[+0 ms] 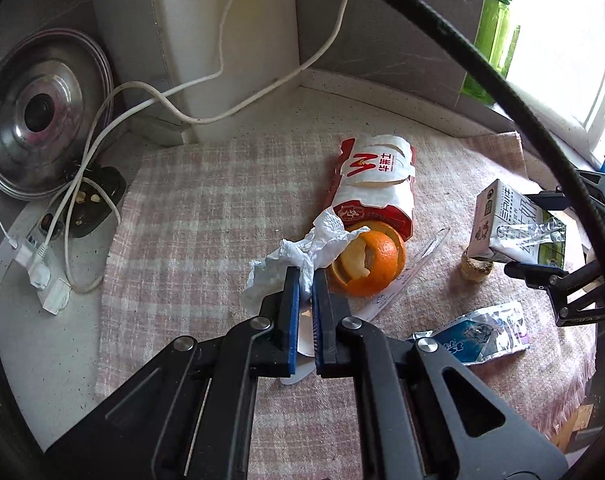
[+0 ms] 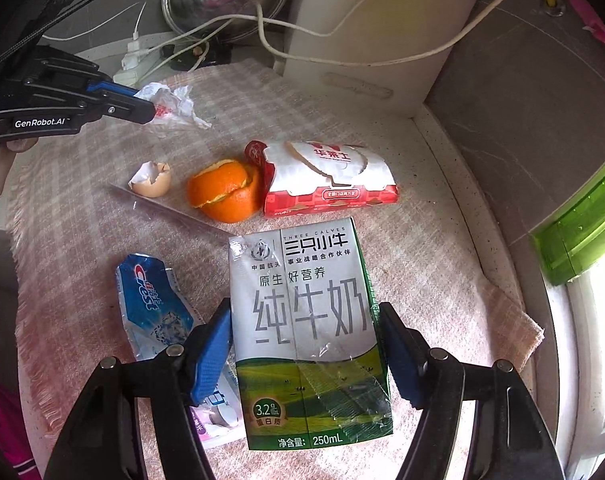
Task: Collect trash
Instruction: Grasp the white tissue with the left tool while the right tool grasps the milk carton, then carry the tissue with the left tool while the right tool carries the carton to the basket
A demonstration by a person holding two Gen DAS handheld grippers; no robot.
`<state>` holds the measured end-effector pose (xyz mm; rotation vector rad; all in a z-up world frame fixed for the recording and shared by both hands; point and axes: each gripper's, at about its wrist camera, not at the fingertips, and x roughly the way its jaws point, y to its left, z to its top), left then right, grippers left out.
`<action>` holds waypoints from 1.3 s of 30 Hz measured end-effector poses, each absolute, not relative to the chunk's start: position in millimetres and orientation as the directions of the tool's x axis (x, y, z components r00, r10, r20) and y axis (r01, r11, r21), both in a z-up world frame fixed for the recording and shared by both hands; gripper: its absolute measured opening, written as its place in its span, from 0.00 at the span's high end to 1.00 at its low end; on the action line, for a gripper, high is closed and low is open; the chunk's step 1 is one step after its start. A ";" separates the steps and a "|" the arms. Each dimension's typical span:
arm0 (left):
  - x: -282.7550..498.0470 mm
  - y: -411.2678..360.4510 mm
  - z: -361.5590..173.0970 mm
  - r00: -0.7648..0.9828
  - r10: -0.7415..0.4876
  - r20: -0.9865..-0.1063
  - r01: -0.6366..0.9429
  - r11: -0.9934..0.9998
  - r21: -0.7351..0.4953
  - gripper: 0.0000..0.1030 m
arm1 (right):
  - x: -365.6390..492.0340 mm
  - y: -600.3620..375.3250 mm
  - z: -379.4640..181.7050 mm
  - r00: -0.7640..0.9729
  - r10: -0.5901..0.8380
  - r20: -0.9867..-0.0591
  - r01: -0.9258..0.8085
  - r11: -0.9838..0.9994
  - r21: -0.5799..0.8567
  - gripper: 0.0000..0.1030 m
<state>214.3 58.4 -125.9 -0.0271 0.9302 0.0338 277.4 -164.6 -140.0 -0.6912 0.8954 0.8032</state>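
Note:
My left gripper (image 1: 306, 276) is shut on a crumpled white wrapper (image 1: 298, 254), which also shows in the right wrist view (image 2: 170, 104). My right gripper (image 2: 302, 320) is shut on a white and green milk carton (image 2: 308, 320), seen from the side in the left wrist view (image 1: 514, 228), held above the cloth. On the pink checked cloth (image 1: 206, 208) lie an orange peel (image 2: 224, 190), a red and white paper food box (image 2: 326, 178), an eggshell (image 2: 152, 180), a flattened toothpaste tube (image 2: 154, 304) and a clear plastic strip (image 2: 170, 210).
A steel pot lid (image 1: 42, 120) leans at the back left. White cables (image 1: 102, 148) and a power strip (image 1: 42, 268) lie beside the cloth. A white board (image 1: 222, 40) stands against the wall. A green bottle (image 1: 494, 36) stands on the window sill.

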 end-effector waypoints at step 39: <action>2.6 74.9 -120.8 0.604 -0.163 -0.780 0.011 0.981 -0.196 0.97 | 83.0 -198.9 -88.7 0.337 0.605 -0.722 -0.600 0.729 0.330 0.31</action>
